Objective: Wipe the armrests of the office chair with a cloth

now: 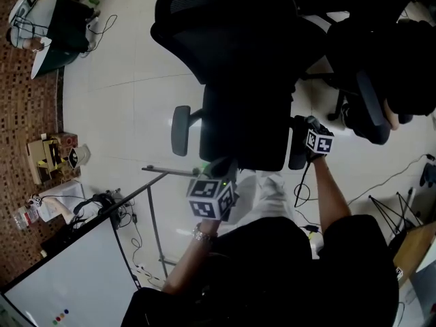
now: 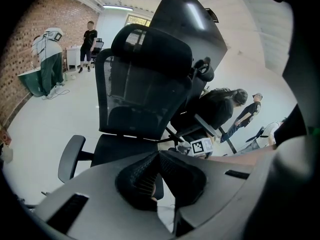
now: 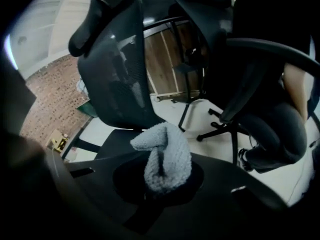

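The black mesh office chair [image 1: 242, 80] stands in front of me, seat toward me. Its left armrest [image 1: 180, 129] sticks out over the pale floor, and the left gripper view shows the same armrest [image 2: 70, 158]. The right armrest [image 1: 297, 157] lies right under my right gripper [image 1: 304, 129]. That right gripper [image 3: 161, 170] is shut on a light grey fluffy cloth [image 3: 164, 154] that bulges up from the jaws. My left gripper [image 1: 218, 172] hovers at the seat's front edge. In its own view the left gripper [image 2: 159, 156] has its jaws closed together with nothing between them.
A second black chair [image 1: 371, 107] with a person in it stands close on the right. A whiteboard [image 1: 61, 278] and a thin metal frame [image 1: 155, 216] are at the lower left. Cables [image 1: 402, 176] trail on the floor at right. People stand far behind the chair [image 2: 89, 39].
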`<state>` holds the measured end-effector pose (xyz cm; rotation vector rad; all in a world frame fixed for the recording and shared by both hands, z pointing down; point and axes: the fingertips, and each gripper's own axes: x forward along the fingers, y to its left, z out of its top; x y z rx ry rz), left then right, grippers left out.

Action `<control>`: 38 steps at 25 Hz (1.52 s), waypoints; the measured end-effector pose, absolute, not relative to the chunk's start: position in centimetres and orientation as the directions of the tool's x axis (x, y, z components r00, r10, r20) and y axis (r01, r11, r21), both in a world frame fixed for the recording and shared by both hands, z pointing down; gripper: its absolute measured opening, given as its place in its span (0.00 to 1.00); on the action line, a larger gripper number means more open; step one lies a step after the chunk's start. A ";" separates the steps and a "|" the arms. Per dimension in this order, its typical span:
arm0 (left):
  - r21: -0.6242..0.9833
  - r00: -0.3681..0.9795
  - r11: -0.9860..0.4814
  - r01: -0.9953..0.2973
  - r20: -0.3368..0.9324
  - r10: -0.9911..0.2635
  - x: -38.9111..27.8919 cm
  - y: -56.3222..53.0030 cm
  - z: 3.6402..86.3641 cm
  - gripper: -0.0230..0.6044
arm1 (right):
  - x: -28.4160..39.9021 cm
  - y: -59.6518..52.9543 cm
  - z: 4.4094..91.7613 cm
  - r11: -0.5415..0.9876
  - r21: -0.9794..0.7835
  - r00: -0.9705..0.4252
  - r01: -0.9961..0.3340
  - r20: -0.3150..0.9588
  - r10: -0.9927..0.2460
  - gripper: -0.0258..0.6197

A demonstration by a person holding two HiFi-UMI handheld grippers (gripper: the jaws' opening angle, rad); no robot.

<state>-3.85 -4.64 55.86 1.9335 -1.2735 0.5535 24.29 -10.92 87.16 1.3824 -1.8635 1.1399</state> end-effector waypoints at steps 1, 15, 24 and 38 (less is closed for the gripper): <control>0.346 0.414 -0.231 -0.909 0.696 -0.587 -3.8 -4.5 55.9 0.03 | 25.3 -12.0 87.8 0.102 -0.271 -0.287 -0.957 0.837 -0.466 0.07; 0.350 0.387 -0.186 -0.918 0.696 -0.604 -5.7 -3.8 55.8 0.03 | 26.9 -4.8 88.6 -0.236 -0.319 -0.144 -0.918 0.821 -0.552 0.07; 0.353 0.403 -0.208 -0.912 0.687 -0.604 -4.4 -4.0 55.3 0.03 | 27.2 5.4 89.6 -0.245 -0.169 -0.096 -0.955 0.954 -0.286 0.07; 0.336 0.385 -0.198 -0.921 0.701 -0.601 -4.2 -1.3 55.5 0.03 | 17.6 -8.8 90.4 0.258 -0.255 -0.329 -0.932 0.893 -0.305 0.07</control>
